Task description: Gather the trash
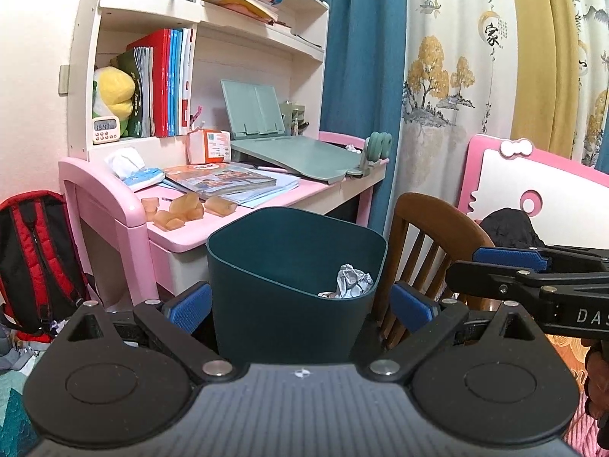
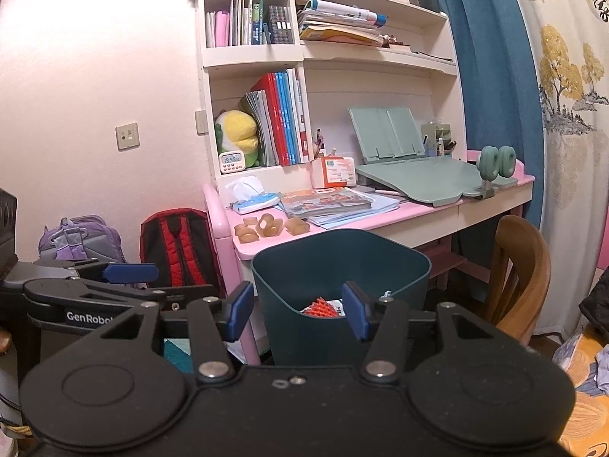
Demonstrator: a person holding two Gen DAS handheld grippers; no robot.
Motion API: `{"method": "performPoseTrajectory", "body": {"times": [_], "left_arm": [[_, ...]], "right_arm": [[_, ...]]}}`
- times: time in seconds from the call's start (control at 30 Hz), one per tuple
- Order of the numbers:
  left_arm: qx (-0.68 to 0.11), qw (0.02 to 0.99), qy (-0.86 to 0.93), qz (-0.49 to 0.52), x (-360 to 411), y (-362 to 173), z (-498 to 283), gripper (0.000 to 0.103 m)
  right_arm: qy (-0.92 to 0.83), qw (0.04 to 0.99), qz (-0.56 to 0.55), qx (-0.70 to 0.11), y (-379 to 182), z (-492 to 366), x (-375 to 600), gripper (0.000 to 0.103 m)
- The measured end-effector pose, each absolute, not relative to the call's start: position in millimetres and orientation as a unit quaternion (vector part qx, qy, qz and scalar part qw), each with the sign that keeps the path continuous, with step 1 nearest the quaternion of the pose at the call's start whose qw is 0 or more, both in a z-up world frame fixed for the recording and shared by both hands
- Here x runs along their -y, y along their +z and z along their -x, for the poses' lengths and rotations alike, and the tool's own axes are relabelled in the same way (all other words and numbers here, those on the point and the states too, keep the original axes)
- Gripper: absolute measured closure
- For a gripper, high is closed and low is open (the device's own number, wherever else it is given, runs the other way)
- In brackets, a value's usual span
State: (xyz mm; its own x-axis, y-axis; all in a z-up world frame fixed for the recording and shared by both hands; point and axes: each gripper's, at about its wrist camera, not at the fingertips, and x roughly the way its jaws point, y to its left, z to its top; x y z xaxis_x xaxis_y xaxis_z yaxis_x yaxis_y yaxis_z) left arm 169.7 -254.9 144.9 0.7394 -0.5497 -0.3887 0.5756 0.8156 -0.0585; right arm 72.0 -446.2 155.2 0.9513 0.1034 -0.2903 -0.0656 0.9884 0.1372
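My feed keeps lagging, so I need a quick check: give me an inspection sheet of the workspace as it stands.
Surface: pink desk, crowded.
Job's things: dark green bin holds crumpled paper and a red item.
Clutter: tan tape rolls, tissue pack, books.
Grippers: left gripper and right gripper, jaws open, empty.
Cables: nothing seen.
Surroundings: wooden chair, red backpack, blue curtain.

Dark teal bin [image 1: 289,278] with white crumpled paper [image 1: 352,282] and a red mesh scrap [image 2: 319,308]. Pink table [image 2: 380,221]. Black tools, blue pads [image 1: 190,310]. Red-black backpack [image 1: 34,259], purple bag [image 2: 80,238], blue curtain [image 1: 357,57].
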Motion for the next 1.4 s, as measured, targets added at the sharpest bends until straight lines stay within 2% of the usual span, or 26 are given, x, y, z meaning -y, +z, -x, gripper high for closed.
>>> {"method": "performPoseTrajectory", "body": {"times": [1.4], "left_arm": [[-0.191,0.936,-0.294,-0.026,255,141,-156,0.002]], "right_arm": [[0.051,0.985,-0.066,-0.153,152,-69,439,0.051]]}}
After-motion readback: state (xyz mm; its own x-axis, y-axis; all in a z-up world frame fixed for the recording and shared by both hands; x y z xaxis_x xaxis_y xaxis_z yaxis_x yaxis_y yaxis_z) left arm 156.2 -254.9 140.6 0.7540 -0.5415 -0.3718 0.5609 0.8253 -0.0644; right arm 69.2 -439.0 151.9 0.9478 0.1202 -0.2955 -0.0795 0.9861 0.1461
